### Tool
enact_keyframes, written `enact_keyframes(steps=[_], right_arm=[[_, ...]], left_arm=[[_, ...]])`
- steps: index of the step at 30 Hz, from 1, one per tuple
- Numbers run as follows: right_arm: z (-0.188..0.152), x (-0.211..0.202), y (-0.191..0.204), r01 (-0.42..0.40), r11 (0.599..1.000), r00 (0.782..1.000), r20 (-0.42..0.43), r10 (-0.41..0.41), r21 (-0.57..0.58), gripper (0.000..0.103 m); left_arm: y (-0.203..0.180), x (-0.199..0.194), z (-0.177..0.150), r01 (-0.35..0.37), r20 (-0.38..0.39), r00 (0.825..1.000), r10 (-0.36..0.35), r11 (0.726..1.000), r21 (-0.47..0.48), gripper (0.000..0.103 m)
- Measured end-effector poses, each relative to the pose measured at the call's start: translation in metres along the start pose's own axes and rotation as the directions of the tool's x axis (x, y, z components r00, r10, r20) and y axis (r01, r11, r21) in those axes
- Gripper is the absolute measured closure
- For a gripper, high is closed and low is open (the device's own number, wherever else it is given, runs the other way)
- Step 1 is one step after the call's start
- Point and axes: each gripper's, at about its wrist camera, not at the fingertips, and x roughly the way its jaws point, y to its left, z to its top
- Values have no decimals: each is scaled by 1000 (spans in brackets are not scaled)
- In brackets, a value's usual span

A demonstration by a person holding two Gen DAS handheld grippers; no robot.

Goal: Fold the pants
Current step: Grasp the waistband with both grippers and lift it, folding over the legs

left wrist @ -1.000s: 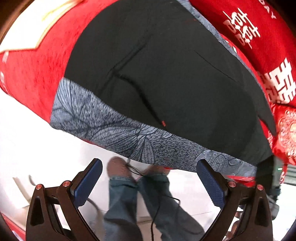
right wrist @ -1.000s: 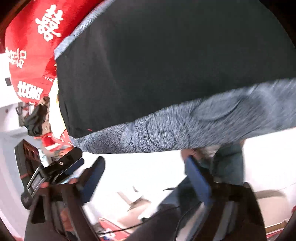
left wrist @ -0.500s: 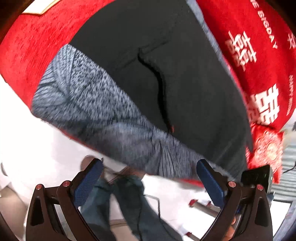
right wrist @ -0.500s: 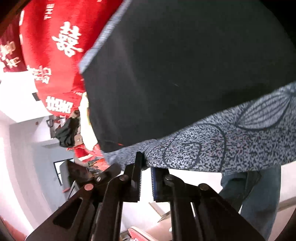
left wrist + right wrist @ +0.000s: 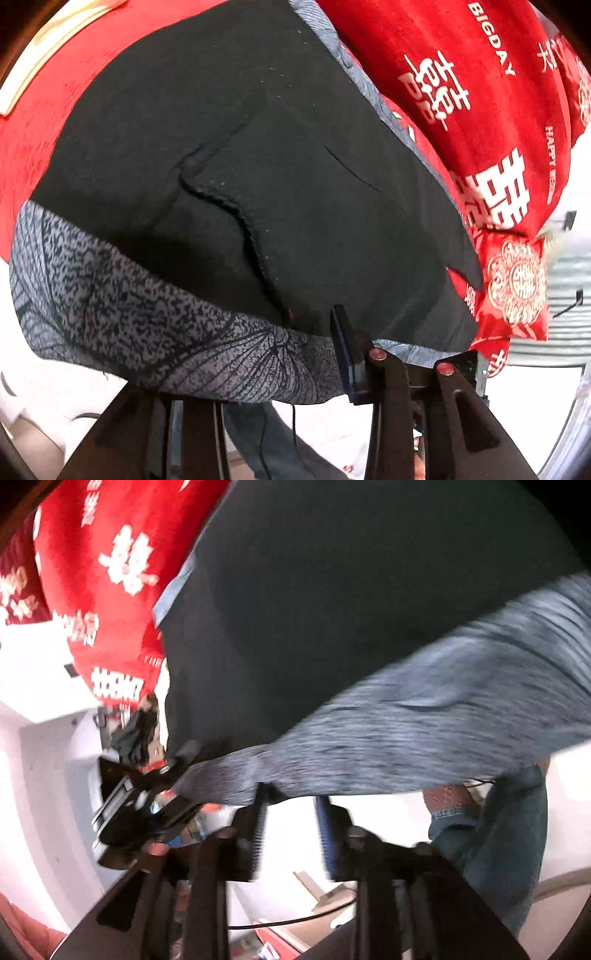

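Black pants' stitched pocket seam (image 5: 236,214), left view only

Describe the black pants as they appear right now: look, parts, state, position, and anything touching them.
The black pants lie spread flat on a grey patterned cloth over a red blanket. The fabric looks soft, matte and knitted. A curved stitched seam, possibly a pocket edge, runs across them, with a tiny red tag at the near hem. The left gripper is closing over the near edge, one blue pad on the black fabric, the other hidden under the cloth. The right gripper, opening, holds nothing.
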Motion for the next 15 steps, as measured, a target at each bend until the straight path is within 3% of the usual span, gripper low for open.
enact_keyframes(steps=[2, 7, 8, 9, 11, 15], right_arm=[[-1, -9, -17, -23, 998, 999, 50, 20, 59, 56], [-2, -21, -53, -182, 959, 973, 178, 145, 217, 56], [-3, -22, -59, -212, 945, 966, 197, 165, 250, 66], [-3, -26, -61, -216, 936, 964, 215, 159, 278, 98], [-7, -37, -47, -161, 951, 970, 222, 103, 263, 97], [1, -62, 12, -26, 995, 979, 203, 6, 95, 97]], left_arm=[[0, 0, 0, -9, -19, 1000, 10, 1000, 9, 65], [-4, 5, 1, -67, -54, 996, 69, 997, 46, 65], [-5, 3, -1, -81, -52, 995, 84, 995, 59, 66], [-7, 2, -1, -91, -48, 994, 94, 993, 69, 72], [-10, -6, -1, -93, -40, 995, 96, 993, 71, 76], [-26, -27, 5, -90, -11, 996, 91, 993, 77, 76]])
